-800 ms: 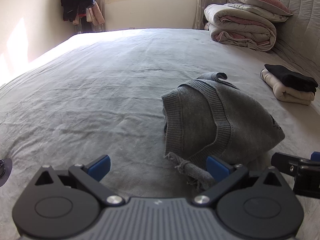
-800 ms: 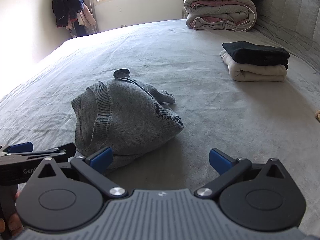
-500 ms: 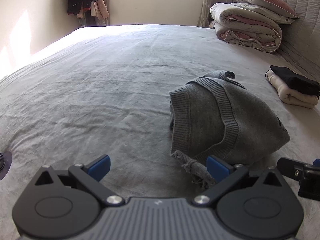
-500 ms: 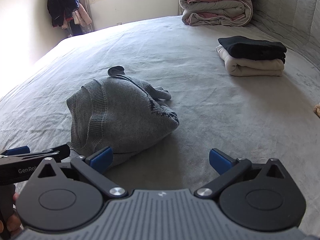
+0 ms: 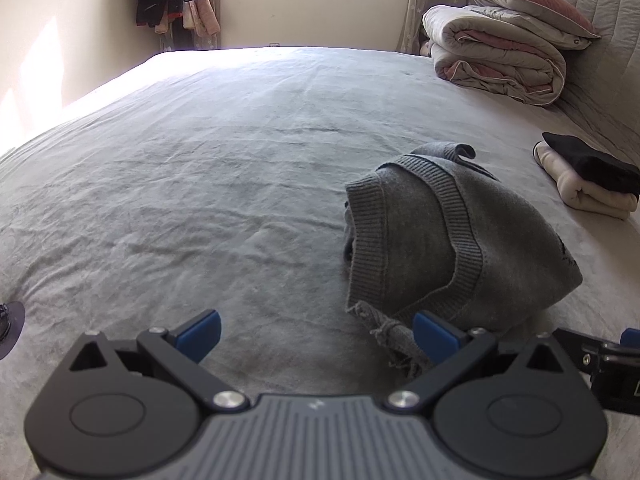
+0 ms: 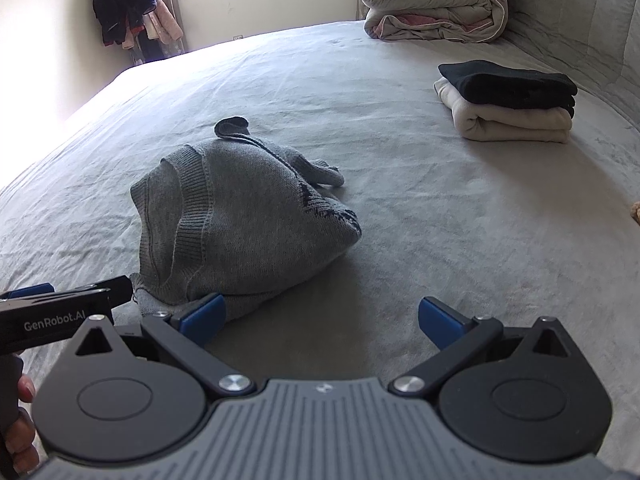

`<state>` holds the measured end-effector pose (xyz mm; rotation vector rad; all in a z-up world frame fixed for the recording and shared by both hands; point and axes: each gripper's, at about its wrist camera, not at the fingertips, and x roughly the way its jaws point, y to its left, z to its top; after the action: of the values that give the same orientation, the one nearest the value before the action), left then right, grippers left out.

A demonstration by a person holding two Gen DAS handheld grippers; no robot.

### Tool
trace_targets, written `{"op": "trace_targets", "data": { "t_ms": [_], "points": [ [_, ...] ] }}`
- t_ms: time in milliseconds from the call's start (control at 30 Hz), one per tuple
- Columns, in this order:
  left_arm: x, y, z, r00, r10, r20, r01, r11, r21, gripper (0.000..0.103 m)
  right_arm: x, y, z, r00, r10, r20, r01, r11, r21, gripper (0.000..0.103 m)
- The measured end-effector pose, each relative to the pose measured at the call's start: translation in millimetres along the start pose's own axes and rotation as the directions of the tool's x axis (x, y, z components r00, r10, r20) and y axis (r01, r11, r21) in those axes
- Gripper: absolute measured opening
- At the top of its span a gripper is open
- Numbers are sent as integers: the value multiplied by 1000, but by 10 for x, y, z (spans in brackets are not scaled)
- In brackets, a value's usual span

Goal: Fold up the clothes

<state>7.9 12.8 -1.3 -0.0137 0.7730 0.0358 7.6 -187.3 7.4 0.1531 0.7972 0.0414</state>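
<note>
Both my claws have crept nearer one rumpled grey sweater (image 5: 452, 240) mid-bed (image 5: 224, 184), left claw (image 5: 316, 332) and right claw (image 6: 322, 316) released; two folded garments (image 6: 508, 100) sit stacked toward the far right edge.

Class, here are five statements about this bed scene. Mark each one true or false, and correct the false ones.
1. The grey sweater lies crumpled on the bed. True.
2. The right gripper is shut on the sweater. False: its jaws stand wide open with nothing between them.
3. A black folded garment lies on top of a cream folded garment. True.
4. The left gripper holds a sock. False: it is open and empty; one blue pad only overlaps the sweater's frayed edge in the view.
5. The rolled quilt sits on the floor. False: it rests on the bed's far end.
</note>
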Motion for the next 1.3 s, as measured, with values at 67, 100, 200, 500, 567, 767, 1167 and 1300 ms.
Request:
{"op": "trace_targets", "data": {
  "t_ms": [67, 100, 200, 500, 567, 767, 1167, 1300],
  "points": [
    [-6, 0, 0, 1000, 0, 2, 0, 1000, 0, 102, 6, -8, -2, 1000, 0, -2, 0, 1000, 2, 103],
    [-6, -2, -2, 1000, 0, 2, 0, 1000, 1, 102, 7, -10, -3, 1000, 0, -3, 0, 1000, 3, 103],
    [-1, -1, -4, 1000, 0, -1, 0, 1000, 1, 102, 11, -8, -7, 1000, 1, -7, -1, 1000, 4, 103],
    [0, 9, -8, 1000, 0, -1, 0, 1000, 1, 102, 24, 18, -21, 1000, 3, -17, -3, 1000, -6, 103],
    [2, 14, -7, 1000, 0, -2, 0, 1000, -1, 102, 29, 13, -20, 1000, 3, -19, -3, 1000, -5, 103],
    [3, 15, -8, 1000, 0, -3, 0, 1000, 1, 102, 38, 24, -31, 1000, 3, -24, -4, 1000, -11, 103],
    [15, 31, -3, 1000, 3, -6, -3, 1000, -2, 102, 54, 20, -39, 1000, 2, -31, -2, 1000, -14, 103],
    [16, 34, -4, 1000, 4, -8, -4, 1000, -1, 102, 57, 25, -42, 1000, 0, -31, -1, 1000, -14, 103]
  ]
}}
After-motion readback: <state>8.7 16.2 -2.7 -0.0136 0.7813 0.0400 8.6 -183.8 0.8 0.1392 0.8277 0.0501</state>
